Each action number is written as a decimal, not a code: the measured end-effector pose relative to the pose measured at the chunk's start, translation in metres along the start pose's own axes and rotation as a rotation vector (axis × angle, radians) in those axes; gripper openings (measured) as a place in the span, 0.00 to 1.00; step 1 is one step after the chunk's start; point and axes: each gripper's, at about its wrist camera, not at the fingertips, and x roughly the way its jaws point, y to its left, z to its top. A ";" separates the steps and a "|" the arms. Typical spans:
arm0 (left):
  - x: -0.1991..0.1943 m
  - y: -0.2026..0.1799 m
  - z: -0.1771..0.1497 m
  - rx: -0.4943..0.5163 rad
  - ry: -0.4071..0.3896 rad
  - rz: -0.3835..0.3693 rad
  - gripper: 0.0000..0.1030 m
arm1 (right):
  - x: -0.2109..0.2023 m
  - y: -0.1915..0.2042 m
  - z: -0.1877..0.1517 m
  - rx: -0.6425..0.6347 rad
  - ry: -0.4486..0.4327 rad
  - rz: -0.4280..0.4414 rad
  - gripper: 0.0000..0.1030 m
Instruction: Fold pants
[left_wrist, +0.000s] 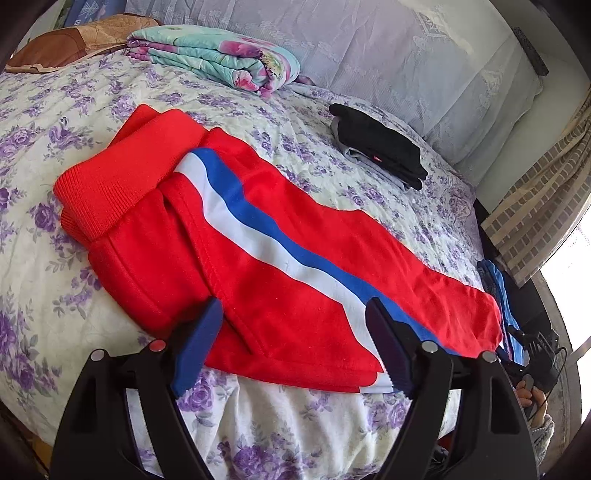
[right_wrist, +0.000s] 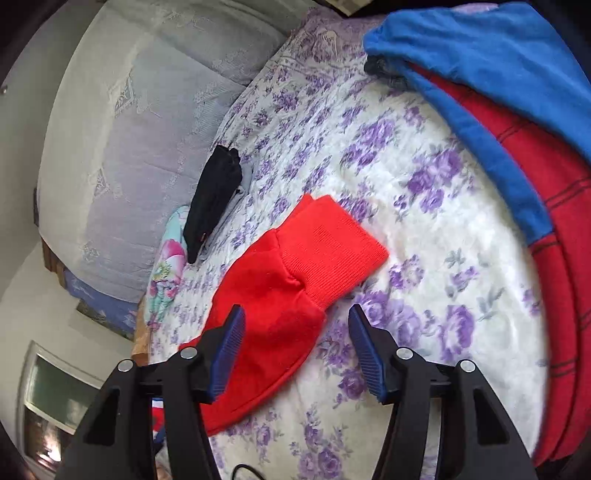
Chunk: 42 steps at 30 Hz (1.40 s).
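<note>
The red track pants lay flat on the floral bedspread, folded leg on leg so the long axis ran from ribbed waistband to cuffs. Beside the pants, the left gripper and right gripper held fingers apart, gripping nothing, probably ready for the next fold.

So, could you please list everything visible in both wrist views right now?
Red fleece pants with white-and-blue stripe: one, mid-bed.
Black folded garment: one, on grey cloth, far side.
Floral turquoise quilt: one, folded, by headboard.
Brown pillow: one, far corner.
Blue cloth over dark red striped cloth: one each, bed edge.
Purple-flowered bedspread: one, covers bed.
Left gripper: open, over pants.
Right gripper: open, over cuff.
Hand: one, on the right gripper's handle.
</note>
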 end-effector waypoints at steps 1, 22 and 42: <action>0.000 0.000 0.000 0.003 0.000 0.004 0.75 | 0.008 -0.001 0.000 0.000 0.010 0.001 0.56; 0.003 -0.004 -0.004 0.008 0.005 -0.005 0.78 | 0.002 0.023 0.036 -0.261 -0.063 -0.331 0.64; 0.003 -0.006 -0.004 0.011 0.002 0.016 0.80 | -0.016 0.038 0.063 -0.316 -0.127 -0.207 0.09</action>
